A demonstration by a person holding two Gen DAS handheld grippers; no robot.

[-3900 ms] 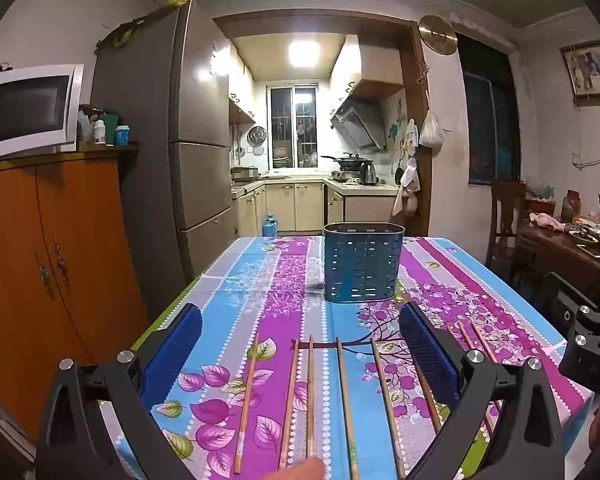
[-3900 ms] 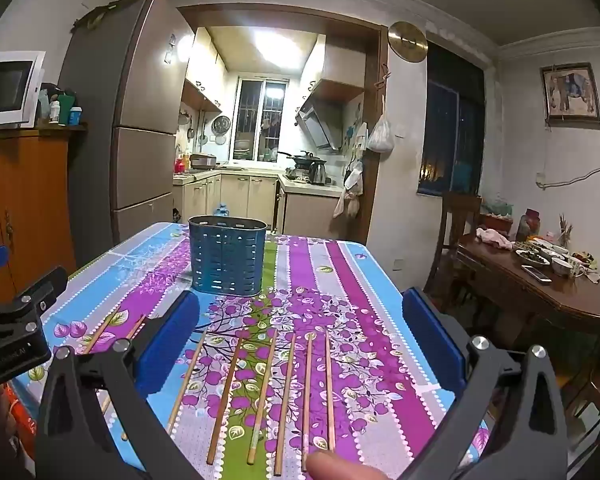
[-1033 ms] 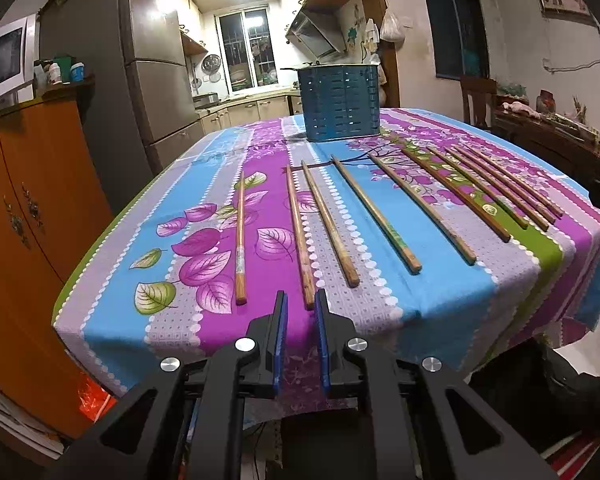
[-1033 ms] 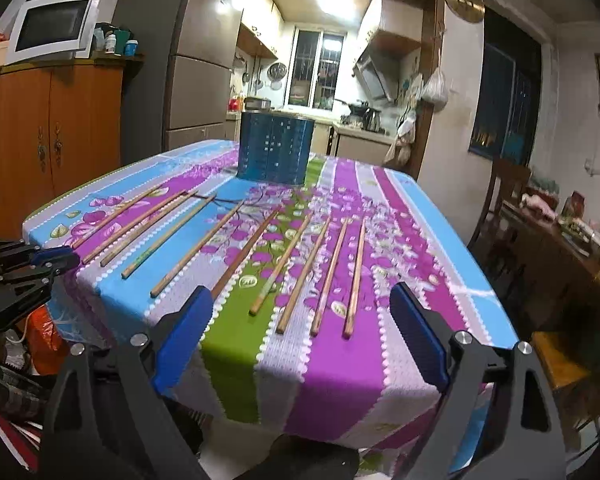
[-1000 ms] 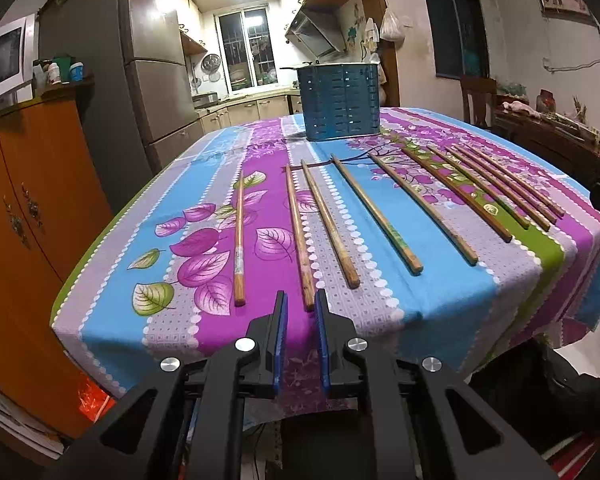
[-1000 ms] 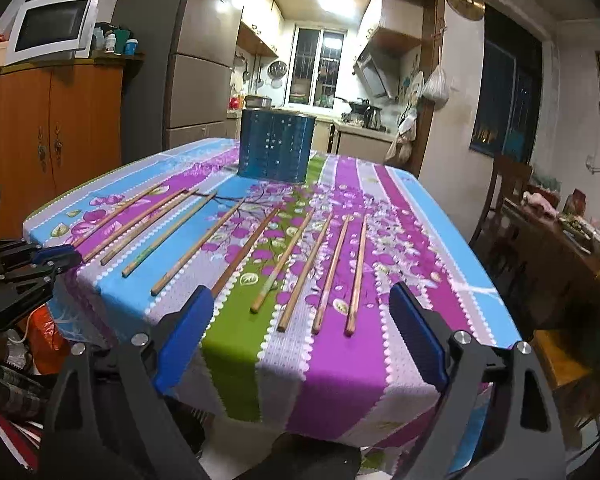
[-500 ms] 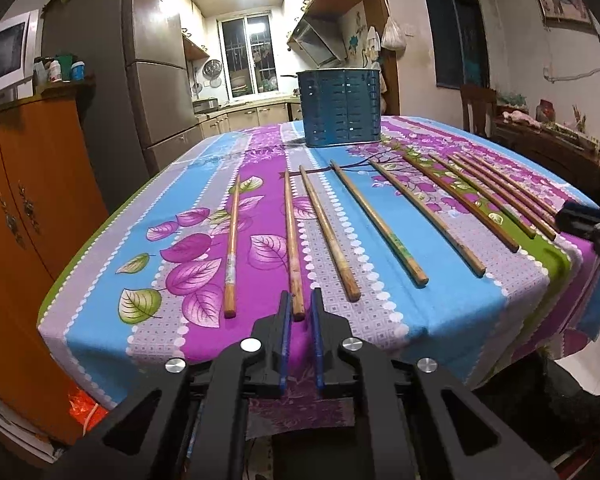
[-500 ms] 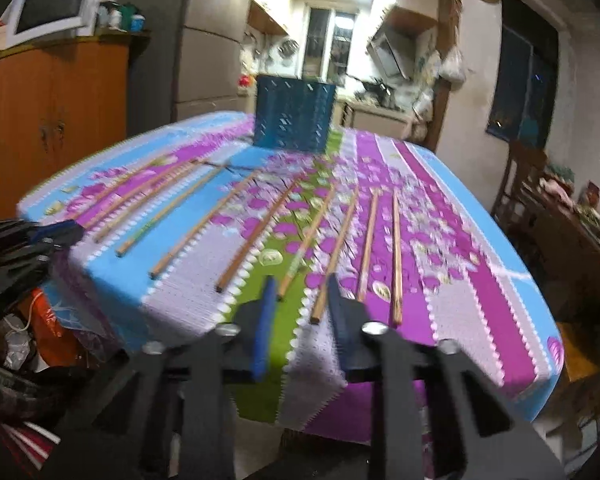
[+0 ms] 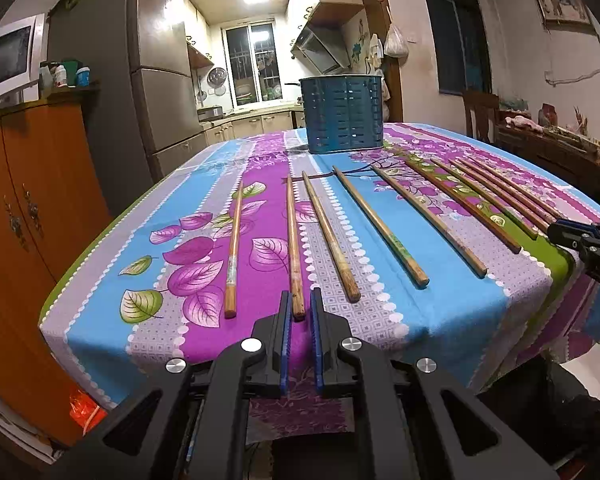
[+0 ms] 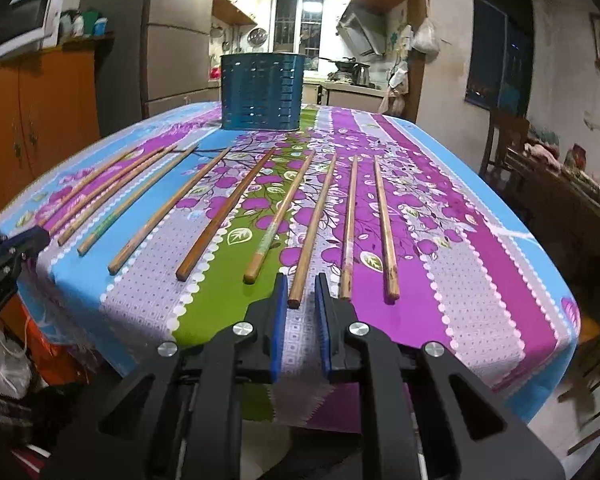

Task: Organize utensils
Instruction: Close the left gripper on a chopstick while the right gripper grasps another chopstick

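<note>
Both the left hand-held gripper [image 9: 299, 312] and the right hand-held gripper [image 10: 301, 294], jaws just closed, pinch near ends of brown wooden chopsticks [image 10: 312, 224] fanned across the floral-clothed worktop [image 10: 440, 240], presumably bound for the blue slotted holder [image 10: 262, 92] behind.

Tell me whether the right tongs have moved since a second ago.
Yes. The right tongs have dropped toward the near table edge; the blue holder now sits higher in their view. Their jaws have just been closing, flanking a chopstick end.
</note>
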